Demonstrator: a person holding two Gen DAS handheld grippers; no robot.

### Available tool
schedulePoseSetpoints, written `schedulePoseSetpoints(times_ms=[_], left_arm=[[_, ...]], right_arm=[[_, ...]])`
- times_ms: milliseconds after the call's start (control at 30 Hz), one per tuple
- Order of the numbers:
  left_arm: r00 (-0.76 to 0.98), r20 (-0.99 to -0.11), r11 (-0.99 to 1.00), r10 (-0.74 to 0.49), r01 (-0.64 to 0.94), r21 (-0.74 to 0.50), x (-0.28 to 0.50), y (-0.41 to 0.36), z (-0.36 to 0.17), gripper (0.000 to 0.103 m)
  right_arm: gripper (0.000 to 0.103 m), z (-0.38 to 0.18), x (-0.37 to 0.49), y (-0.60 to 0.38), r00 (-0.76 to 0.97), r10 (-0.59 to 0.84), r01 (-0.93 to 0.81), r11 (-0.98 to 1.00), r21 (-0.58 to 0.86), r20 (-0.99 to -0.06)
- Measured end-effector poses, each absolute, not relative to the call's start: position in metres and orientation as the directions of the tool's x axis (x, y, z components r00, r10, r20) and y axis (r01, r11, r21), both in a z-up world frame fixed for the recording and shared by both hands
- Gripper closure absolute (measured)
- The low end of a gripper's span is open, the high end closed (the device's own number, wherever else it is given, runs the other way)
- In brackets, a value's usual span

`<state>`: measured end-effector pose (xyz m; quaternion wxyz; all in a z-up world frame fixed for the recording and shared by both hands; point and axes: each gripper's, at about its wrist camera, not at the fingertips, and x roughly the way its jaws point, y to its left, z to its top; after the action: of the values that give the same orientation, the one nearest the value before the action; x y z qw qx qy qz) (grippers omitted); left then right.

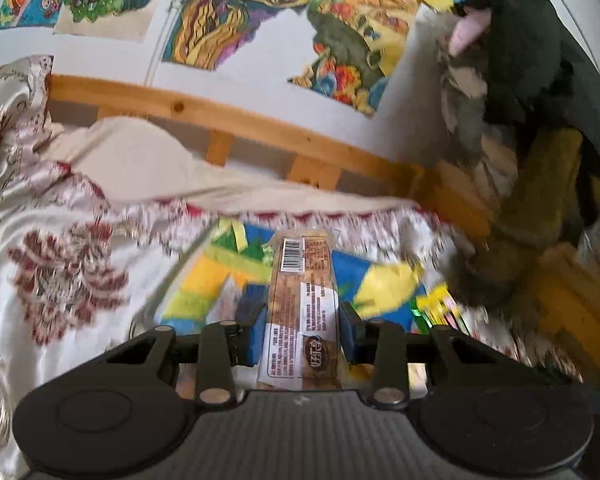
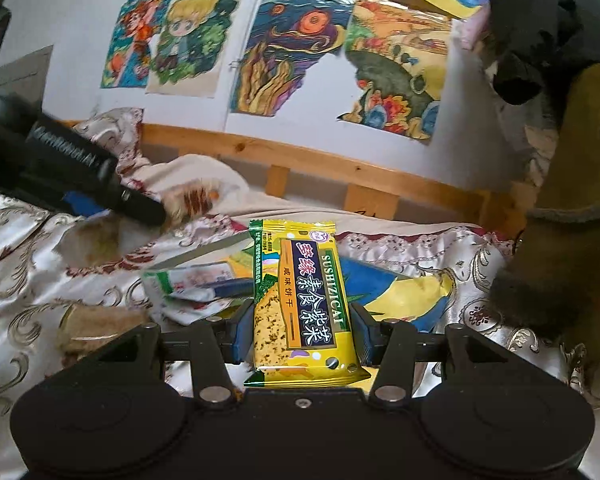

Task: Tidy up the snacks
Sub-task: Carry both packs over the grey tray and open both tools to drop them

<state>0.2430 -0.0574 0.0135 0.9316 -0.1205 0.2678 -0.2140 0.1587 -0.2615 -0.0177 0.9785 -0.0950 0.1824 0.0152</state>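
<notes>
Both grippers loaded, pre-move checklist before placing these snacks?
1. left gripper clamped on brown snack packet: ok.
2. right gripper clamped on yellow cracker packet: ok.
3. Both packets centred between the pads, not slipping: ok.
4. Both packets lifted off the patterned bedspread: ok.
5. Drop-off spot or container in view: cannot tell, none visible.
6. Path clear of the plush toy on the right: cannot tell.

left hand-held gripper (image 1: 302,330): black linkages | blue pads | silver pivot pins | right hand-held gripper (image 2: 304,330): same
</notes>
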Motion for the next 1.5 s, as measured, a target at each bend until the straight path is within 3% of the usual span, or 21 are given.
schedulePoseSetpoints(times_ms=[333, 833, 1267, 1500], left_arm=[[0.777, -0.457, 0.893, -0.433, 0.301, -0.333, 0.297, -0.063, -0.023, 0.063], [0.726, -0.539, 0.897, -0.428, 0.271, -0.348, 0.335, -0.053, -0.061, 0.063], [0.721, -0.559, 0.912, -0.409, 0.296, -0.285, 0.335, -0.062, -0.064, 0.063], [0.71, -0.577, 0.914, -0.404, 0.291, -0.283, 0.335, -0.062, -0.062, 0.061]], right_arm=[[0.052, -0.029, 0.221, -0.252, 0.926, -0.023, -0.035, 0.989, -0.146, -0.376], [0.052, -0.071, 0.28, -0.224, 0.835, -0.034, -0.056, 0.988, -0.146, -0.549], [0.053, -0.073, 0.281, -0.224, 0.829, -0.029, -0.055, 0.99, -0.133, -0.559], [0.046, -0.072, 0.28, -0.226, 0.829, -0.041, -0.036, 0.991, -0.126, -0.558]])
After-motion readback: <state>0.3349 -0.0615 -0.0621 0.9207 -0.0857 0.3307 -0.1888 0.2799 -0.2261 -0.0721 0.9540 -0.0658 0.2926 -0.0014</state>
